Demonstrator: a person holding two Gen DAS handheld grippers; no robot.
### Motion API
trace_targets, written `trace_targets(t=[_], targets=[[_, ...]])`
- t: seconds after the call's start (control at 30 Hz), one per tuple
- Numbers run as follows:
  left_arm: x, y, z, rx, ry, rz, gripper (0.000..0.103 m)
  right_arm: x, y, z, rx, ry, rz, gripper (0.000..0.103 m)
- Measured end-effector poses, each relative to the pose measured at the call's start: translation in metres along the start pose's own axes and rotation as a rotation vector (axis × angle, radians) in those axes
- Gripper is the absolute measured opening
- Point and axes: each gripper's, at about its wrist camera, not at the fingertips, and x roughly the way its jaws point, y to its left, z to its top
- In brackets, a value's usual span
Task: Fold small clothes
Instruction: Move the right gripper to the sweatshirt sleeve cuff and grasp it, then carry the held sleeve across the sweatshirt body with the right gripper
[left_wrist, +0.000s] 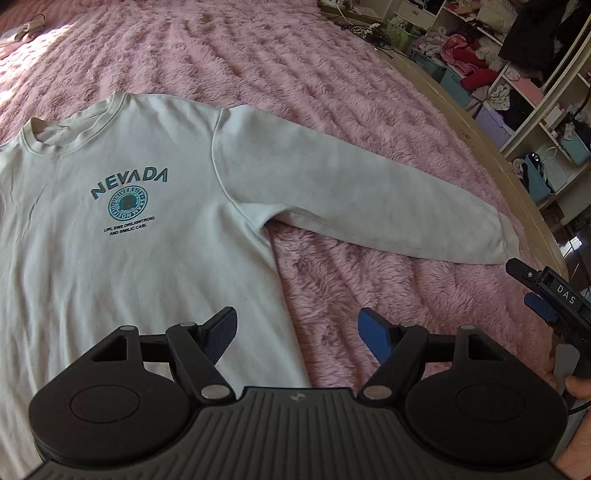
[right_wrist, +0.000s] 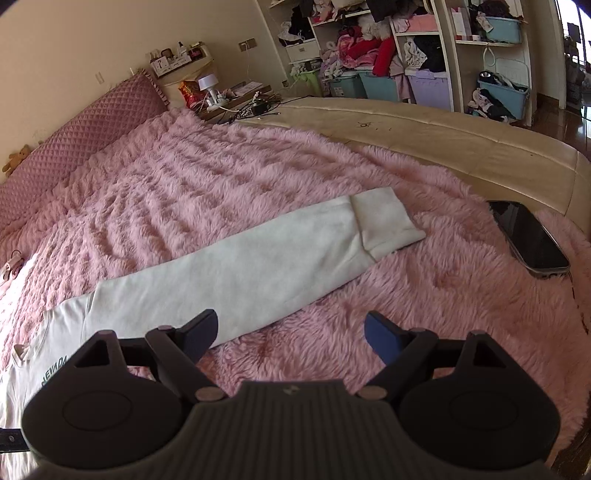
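A white sweatshirt (left_wrist: 122, 240) with a teal "NEVADA" print lies flat, front up, on the pink fluffy bedspread (left_wrist: 295, 74). Its right-hand sleeve (left_wrist: 362, 192) stretches out to the side, cuff toward the bed edge. My left gripper (left_wrist: 297, 332) is open and empty, hovering over the shirt's side hem below the armpit. My right gripper (left_wrist: 532, 291) shows at the right edge, just beyond the cuff. In the right wrist view the sleeve (right_wrist: 240, 273) runs diagonally, cuff (right_wrist: 384, 221) far, and my right gripper (right_wrist: 290, 336) is open and empty above the sleeve's lower edge.
A black phone (right_wrist: 528, 236) lies on the bedspread near the beige padded bed edge (right_wrist: 461, 147). Shelves with clothes and bins (right_wrist: 406, 55) stand beyond. A pink headboard cushion (right_wrist: 92, 125) and a cluttered nightstand (right_wrist: 207, 92) are at the far left.
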Motion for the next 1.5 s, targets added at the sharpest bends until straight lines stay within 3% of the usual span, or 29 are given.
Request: trace_targets(t=[0.1,0.2,0.33,0.47,0.53,0.6,0.63,0.67,0.7,0.73,1.0,1.23,1.33,1.5], targets=[[0.031,0.000,0.019,-0.015,-0.067,-0.144,0.087,0.027,-0.025,0.009,0.077,-0.031,-0.003,0.082],[0.069,0.001,0.039,-0.034,-0.067,-0.251,0.083,0.044,-0.052,0.014,0.207,-0.071,0.009,0.082],[0.104,-0.001,0.057,-0.048,-0.068,-0.265,0.083,0.072,-0.081,0.021,0.371,-0.064,0.061,0.082],[0.123,0.000,0.064,-0.061,-0.040,-0.261,0.083,0.082,-0.084,0.030,0.393,-0.128,0.063,0.081],[0.130,0.000,0.065,-0.072,-0.031,-0.256,0.084,0.087,-0.083,0.037,0.399,-0.145,0.068,0.076],[0.134,0.000,0.065,-0.075,-0.030,-0.251,0.085,0.094,-0.083,0.043,0.409,-0.140,0.070,0.059],[0.136,0.000,0.065,-0.073,-0.030,-0.250,0.087,0.098,-0.081,0.046,0.406,-0.130,0.064,0.043],[0.137,-0.001,0.065,-0.073,-0.027,-0.249,0.088,0.101,-0.080,0.048,0.402,-0.125,0.044,0.034],[0.137,-0.002,0.064,-0.069,-0.025,-0.242,0.088,0.102,-0.078,0.049,0.400,-0.122,0.026,0.014],[0.137,-0.004,0.063,-0.057,-0.022,-0.233,0.088,0.104,-0.078,0.050,0.403,-0.121,0.023,0.003],[0.130,-0.005,0.062,0.006,-0.044,-0.229,0.089,0.087,-0.069,0.056,0.378,-0.167,0.037,0.002],[0.082,0.034,0.056,-0.066,-0.094,-0.242,0.089,0.045,-0.005,0.079,0.276,-0.237,0.178,0.002],[0.052,0.068,0.042,-0.100,-0.132,-0.218,0.089,0.033,0.039,0.085,0.259,-0.223,0.292,0.002],[0.002,0.138,0.015,-0.162,-0.183,-0.126,0.089,0.008,0.149,0.081,0.144,-0.223,0.473,0.002]])
